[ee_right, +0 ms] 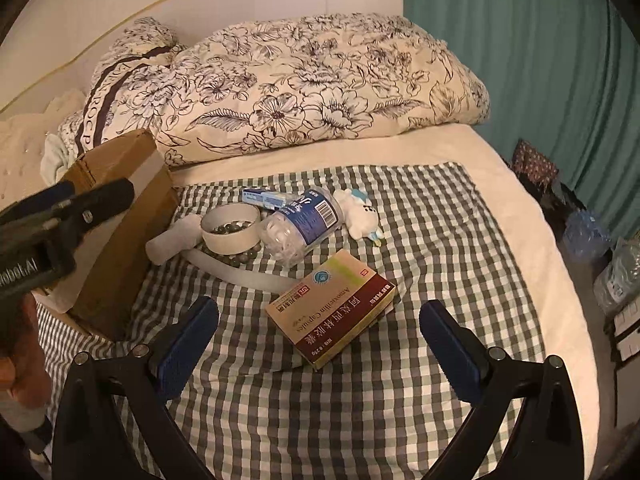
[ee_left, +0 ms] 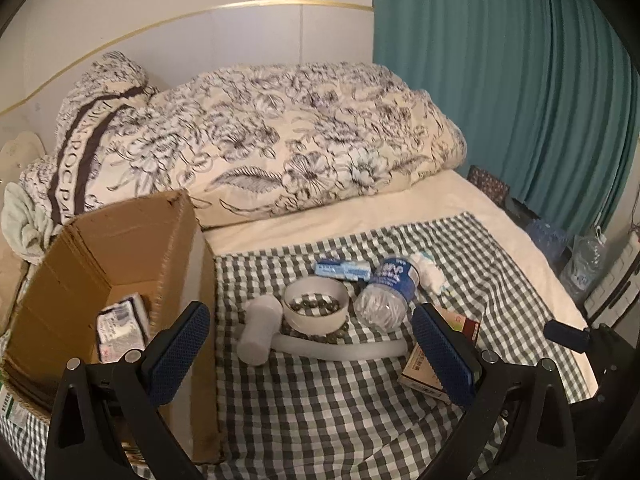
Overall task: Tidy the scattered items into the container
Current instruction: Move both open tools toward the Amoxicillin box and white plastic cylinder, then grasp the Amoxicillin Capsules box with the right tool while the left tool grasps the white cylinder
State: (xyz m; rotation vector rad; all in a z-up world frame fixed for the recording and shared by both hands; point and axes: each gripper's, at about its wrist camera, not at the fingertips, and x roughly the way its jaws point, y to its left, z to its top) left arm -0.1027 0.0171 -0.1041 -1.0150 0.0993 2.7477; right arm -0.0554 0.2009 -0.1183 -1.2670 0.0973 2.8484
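Two views are recorded. Left wrist view: the left gripper (ee_left: 310, 354) is seen spread wide with nothing between its blue pads (ee_left: 176, 356), hovering over the checked cloth (ee_left: 320, 408). The open cardboard box (ee_left: 120, 248) is placed at the left, on the cloth's edge; one white packet (ee_left: 120, 328) is seen inside, its lower end hidden by the left finger. Beside the box are found a white massage hammer (ee_left: 262, 328), a white bowl (ee_left: 316, 306) holding dark beads, a blue-and-white tube box (ee_left: 342, 270), a clear jar of cotton swabs (ee_left: 386, 294) lying on its side, and a small white plush (ee_left: 428, 272). The medicine box (ee_left: 424, 368) is largely covered by the right-hand finger. The right gripper (ee_left: 566, 334) is cut off at the frame edge.

Right wrist view: the right gripper (ee_right: 318, 346) is likewise wide open and empty, and the medicine box (ee_right: 332, 306) is seen lying flat on the cloth (ee_right: 320, 420) just ahead of it, between the fingers' line. The other items are grouped behind it, near the cardboard box (ee_right: 120, 216). The left gripper (ee_right: 68, 208) is partly seen at the left; its opening cannot be judged here.
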